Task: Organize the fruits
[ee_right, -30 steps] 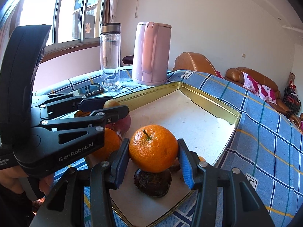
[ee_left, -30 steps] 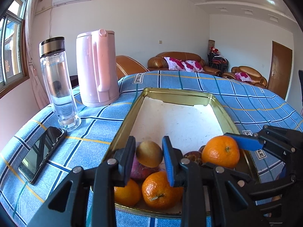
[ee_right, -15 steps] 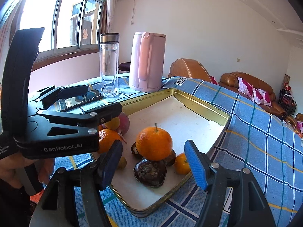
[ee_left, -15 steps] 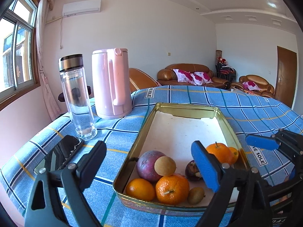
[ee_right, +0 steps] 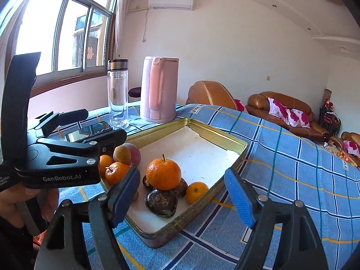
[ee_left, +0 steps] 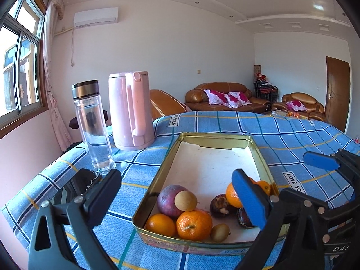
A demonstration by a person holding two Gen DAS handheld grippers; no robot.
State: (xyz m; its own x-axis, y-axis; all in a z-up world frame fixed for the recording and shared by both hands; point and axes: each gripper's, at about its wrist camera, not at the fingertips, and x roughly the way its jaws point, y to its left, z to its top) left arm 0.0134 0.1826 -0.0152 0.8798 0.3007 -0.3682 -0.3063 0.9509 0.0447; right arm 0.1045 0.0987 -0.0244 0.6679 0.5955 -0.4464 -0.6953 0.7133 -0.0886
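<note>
Both claws have just been opening and pulling back: the left claw (ee_left: 177,193) let the small tan fruit (ee_left: 185,200) go, and it now rests on the purple fruit (ee_left: 169,203); the right claw (ee_right: 186,191) released the big mandarin (ee_right: 163,174), which sits on the dark fruits (ee_right: 160,201). Both claws are spread wide with nothing pinched.

All the fruit I can see lies at the near end of the gold tin tray (ee_left: 171,155) on the desk (ee_left: 281,132). I judge this a release and retreat; done well, I lift clear without brushing the stacked fruit, since that mandarin looks perched and could roll.

Left of the tray stand a glass bottle (ee_left: 94,132), a pink kettle (ee_left: 130,112) and a phone (ee_left: 74,186). The left claw's dark finger (ee_left: 102,191) passes near the phone and bottle, so I'd mind that side.
</note>
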